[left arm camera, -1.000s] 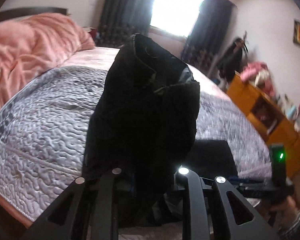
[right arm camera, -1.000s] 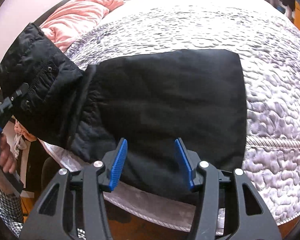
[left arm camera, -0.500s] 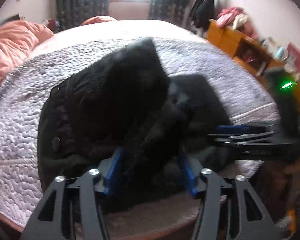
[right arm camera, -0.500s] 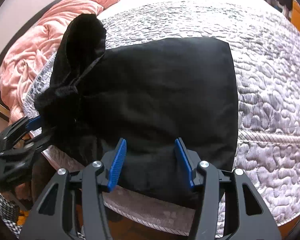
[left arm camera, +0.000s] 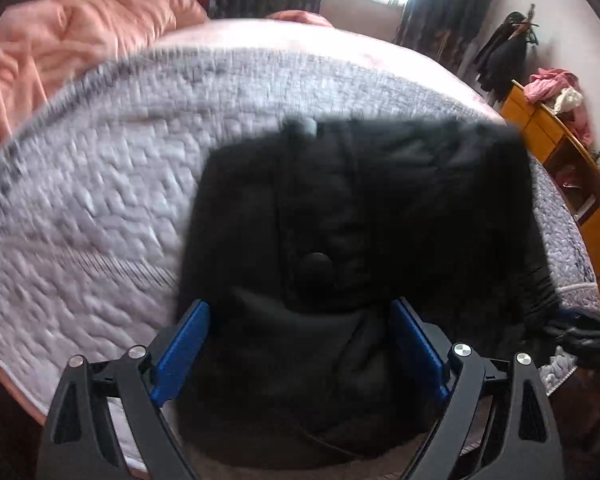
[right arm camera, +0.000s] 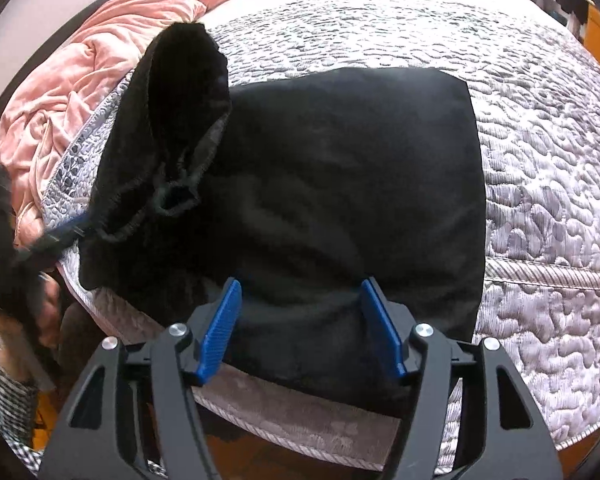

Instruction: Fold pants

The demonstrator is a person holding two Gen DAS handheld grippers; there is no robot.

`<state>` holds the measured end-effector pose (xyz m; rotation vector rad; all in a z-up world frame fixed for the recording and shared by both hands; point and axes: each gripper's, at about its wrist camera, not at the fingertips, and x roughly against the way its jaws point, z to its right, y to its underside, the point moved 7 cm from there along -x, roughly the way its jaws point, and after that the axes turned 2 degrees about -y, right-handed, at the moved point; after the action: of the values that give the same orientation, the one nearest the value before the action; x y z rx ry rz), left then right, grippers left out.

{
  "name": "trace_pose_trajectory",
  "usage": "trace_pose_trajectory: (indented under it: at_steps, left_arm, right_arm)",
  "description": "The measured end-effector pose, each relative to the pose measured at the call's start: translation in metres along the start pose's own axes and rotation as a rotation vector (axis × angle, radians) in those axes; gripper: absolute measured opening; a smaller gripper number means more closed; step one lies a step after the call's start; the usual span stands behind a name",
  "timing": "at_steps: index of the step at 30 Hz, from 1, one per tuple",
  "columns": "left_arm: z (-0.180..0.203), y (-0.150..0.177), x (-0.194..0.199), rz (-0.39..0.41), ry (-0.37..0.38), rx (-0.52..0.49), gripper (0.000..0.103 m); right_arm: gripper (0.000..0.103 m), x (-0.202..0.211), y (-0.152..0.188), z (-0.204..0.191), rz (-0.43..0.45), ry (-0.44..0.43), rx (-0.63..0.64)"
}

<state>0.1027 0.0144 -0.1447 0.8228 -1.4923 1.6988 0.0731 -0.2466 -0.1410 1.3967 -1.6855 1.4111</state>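
The black pants lie folded on the quilt at the near bed edge, with the waist part standing up at their left end. My right gripper is wide apart above them; my left gripper too, holding nothing.

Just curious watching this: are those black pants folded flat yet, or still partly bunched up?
Partly folded. Most of the black pants lie as a flat rectangle on the quilted bedspread, but the left end stands up, bunched.
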Motion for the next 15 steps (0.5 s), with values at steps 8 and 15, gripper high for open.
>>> trace_pose_trajectory:
  at_steps: [8, 15]
  left_arm:
    - [-0.01, -0.013, 0.023, 0.037, -0.062, -0.01, 0.092]
    - [-0.042, -0.018, 0.013, -0.04, -0.129, 0.054, 0.098]
  right_arm:
    - [0.087, 0.026, -0.031, -0.038, 0.052, -0.01, 0.049]
    - [0.09, -0.013, -0.043, -0.066, -0.035, 0.031, 0.058]
